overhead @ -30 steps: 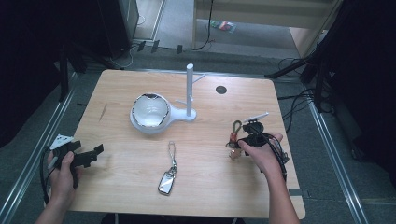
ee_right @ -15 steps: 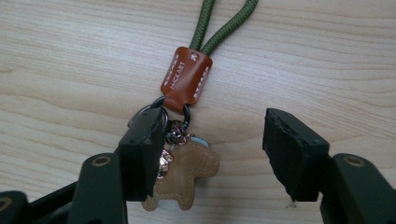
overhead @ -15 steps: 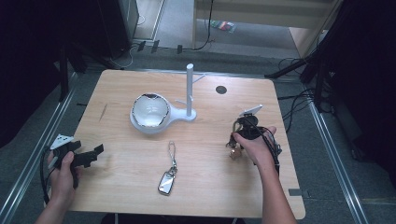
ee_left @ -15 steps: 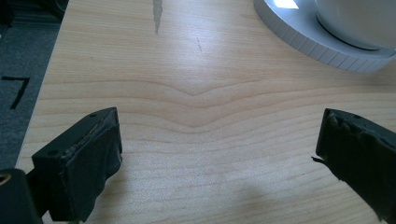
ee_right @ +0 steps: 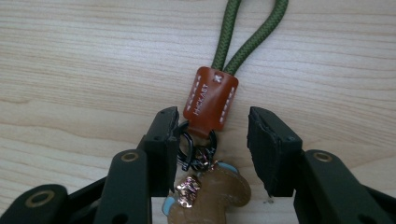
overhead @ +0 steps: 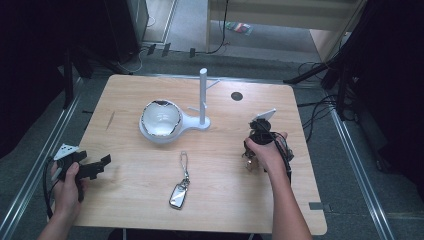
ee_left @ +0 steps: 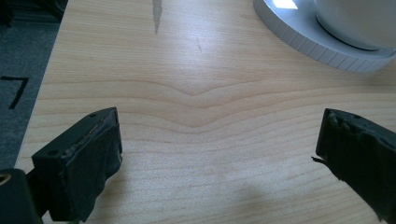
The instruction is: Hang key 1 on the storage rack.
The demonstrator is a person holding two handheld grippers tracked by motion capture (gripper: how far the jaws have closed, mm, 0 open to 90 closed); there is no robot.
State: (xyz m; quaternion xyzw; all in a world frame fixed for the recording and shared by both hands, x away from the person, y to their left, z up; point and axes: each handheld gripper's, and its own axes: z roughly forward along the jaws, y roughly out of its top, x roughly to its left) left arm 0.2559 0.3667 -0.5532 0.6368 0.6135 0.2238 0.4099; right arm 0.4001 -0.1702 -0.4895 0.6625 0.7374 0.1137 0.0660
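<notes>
A person's right gripper (ee_right: pixel 212 140) hangs over a keychain (ee_right: pixel 208 105) lying flat on the wooden counter (overhead: pixel 220 200), its fingers (ee_right: pixel 163 140) parted to either side of the brown leather tab and gripping nothing. Below the tab, black rings and a small cookie-like charm bunch loosely; above it, a green cord loop trails away. The piece looks light and floppy, likely to dangle and swing, so the stitched leather tab seems the firmest place to pinch, while the metal rings may slip. At the counter's near left corner, the left gripper (overhead: pixel 82 167) rests with fingers wide apart and empty. Farther off lie a car key fob (overhead: pixel 178 195), then a white bowl (overhead: pixel 160 120) and its peg stand (overhead: pixel 203 97).
</notes>
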